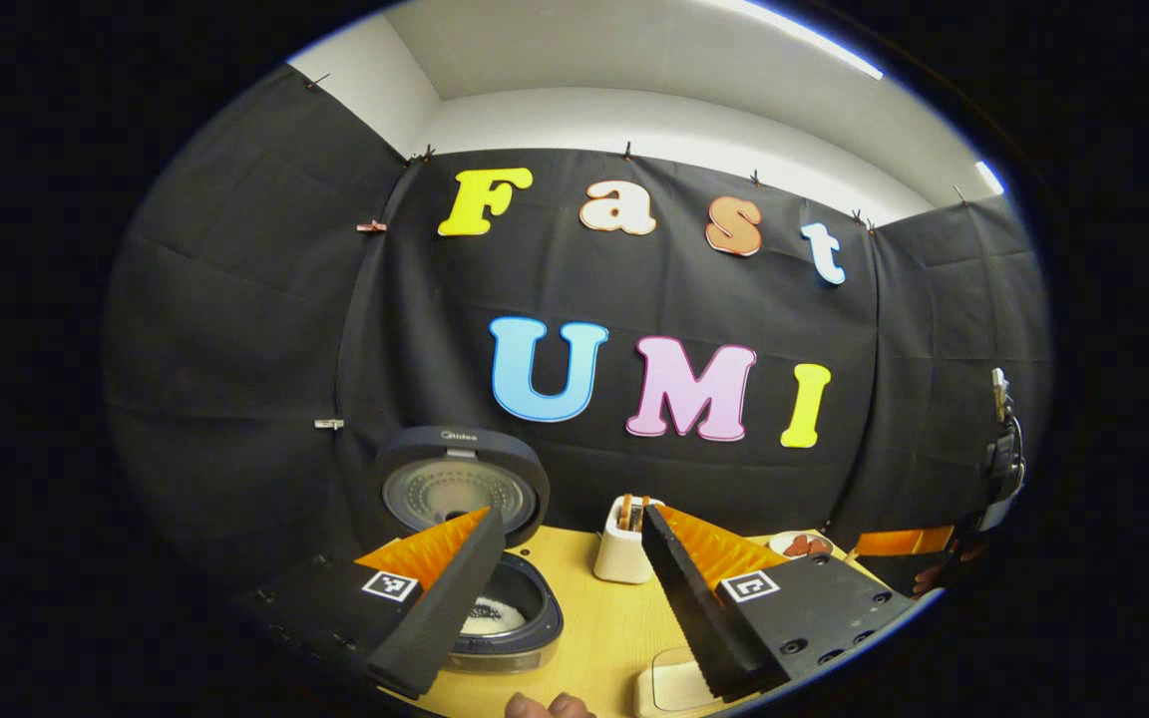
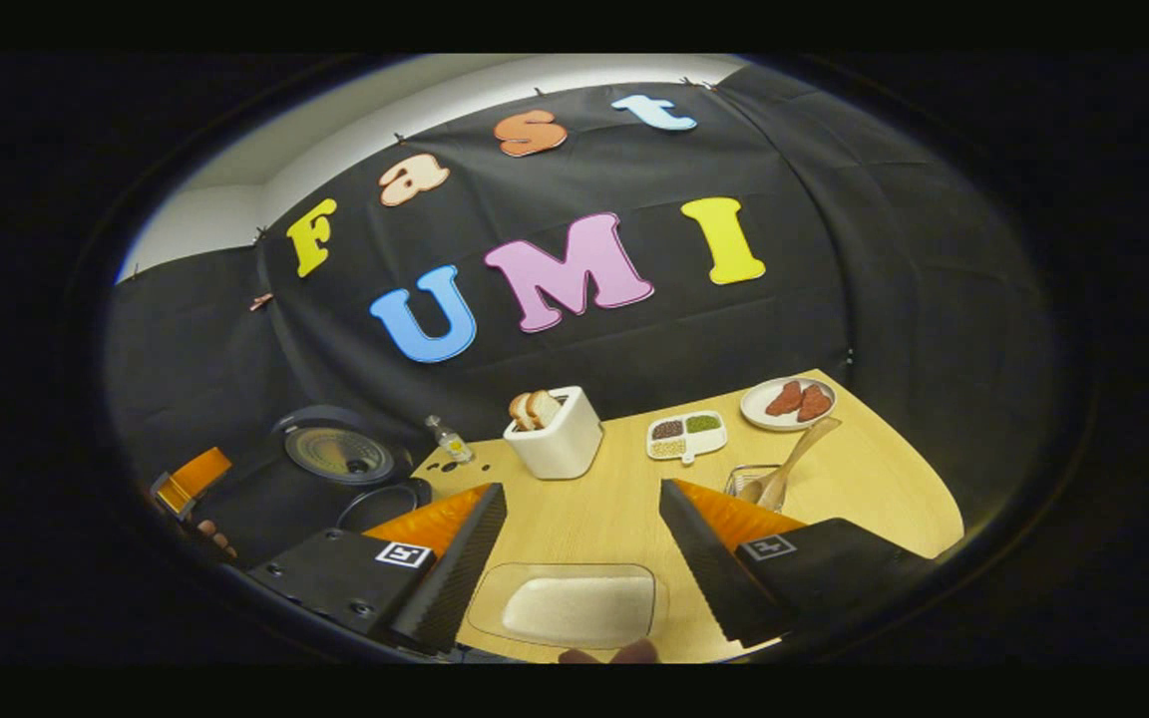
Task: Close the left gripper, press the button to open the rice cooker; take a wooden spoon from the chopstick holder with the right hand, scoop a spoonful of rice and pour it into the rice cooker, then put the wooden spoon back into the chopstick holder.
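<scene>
The dark rice cooker stands open with its lid upright, and white rice lies in its pot. My left gripper is open, raised above the table, its left finger over the pot. In the right gripper view the cooker sits far left, and the wooden spoon leans in the wire chopstick holder. My right gripper is open and holds nothing. It hovers over a clear tray of rice, with the holder just past its right finger.
A white toaster with bread stands mid-table, beside a divided dish and a plate of red pieces. A small bottle stands near the cooker. The left gripper shows far left. The rice tray's corner lies near the table's front edge.
</scene>
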A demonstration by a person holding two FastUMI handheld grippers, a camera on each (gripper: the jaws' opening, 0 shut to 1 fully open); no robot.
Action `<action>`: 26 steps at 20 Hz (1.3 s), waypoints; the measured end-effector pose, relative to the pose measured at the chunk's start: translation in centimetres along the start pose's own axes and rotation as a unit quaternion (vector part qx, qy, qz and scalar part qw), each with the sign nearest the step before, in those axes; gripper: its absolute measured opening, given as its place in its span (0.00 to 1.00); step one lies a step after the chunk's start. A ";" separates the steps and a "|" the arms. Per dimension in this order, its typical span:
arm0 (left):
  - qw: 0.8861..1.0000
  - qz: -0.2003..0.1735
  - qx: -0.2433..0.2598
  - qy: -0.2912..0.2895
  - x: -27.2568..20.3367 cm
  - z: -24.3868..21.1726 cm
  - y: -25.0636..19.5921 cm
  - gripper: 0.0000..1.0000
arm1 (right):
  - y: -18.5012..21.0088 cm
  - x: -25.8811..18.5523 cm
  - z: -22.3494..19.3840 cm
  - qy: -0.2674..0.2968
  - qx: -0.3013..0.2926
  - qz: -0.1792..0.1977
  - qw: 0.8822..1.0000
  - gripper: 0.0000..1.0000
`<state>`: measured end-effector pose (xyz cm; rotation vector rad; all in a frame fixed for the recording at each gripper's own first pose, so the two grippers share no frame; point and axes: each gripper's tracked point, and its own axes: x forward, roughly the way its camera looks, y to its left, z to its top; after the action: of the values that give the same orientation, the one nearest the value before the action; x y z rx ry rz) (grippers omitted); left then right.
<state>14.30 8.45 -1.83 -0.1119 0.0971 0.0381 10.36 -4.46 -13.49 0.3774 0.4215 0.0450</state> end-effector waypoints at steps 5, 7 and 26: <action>0.999 0.025 -0.023 -0.007 4.6 1.3 4.5 0.94 | 2.4 -1.6 -1.4 0.012 -0.024 0.004 1.000 0.96; 0.999 0.027 -0.016 -0.021 6.3 2.5 5.7 0.94 | 3.2 -2.2 -1.9 0.019 -0.027 0.007 0.999 0.96; 0.990 0.115 0.037 0.079 22.3 0.2 13.3 0.94 | 5.3 -4.9 -7.1 0.079 -0.023 0.010 0.997 0.96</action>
<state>35.95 22.38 -5.24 -0.0297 0.2695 0.2552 3.15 2.32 -15.61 0.3333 0.5718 0.1050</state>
